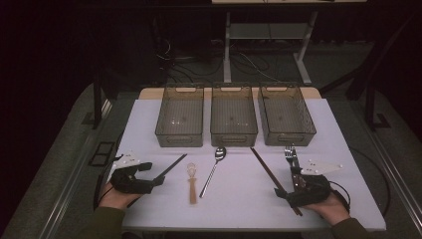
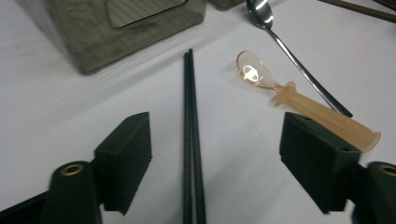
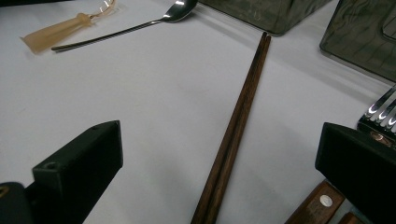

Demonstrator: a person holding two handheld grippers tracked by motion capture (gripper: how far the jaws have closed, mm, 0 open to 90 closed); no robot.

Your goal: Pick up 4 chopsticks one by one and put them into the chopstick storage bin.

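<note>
Darkness swallows the room beyond the white table point(image 1: 149, 124). Three smoky plastic bins point(image 1: 234, 117) stand in a row. Left gripper point(image 2: 215, 154) gapes wide, empty, astride paired black chopsticks point(image 2: 189, 116); right gripper point(image 3: 219, 163) likewise astride paired brown wooden chopsticks point(image 3: 243, 112), their near ends cut off.

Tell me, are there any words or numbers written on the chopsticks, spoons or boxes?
None can be read. The black chopsticks, brown chopsticks, metal spoon, orange spoon and three bins show no words, numbers or labels in any view.
</note>
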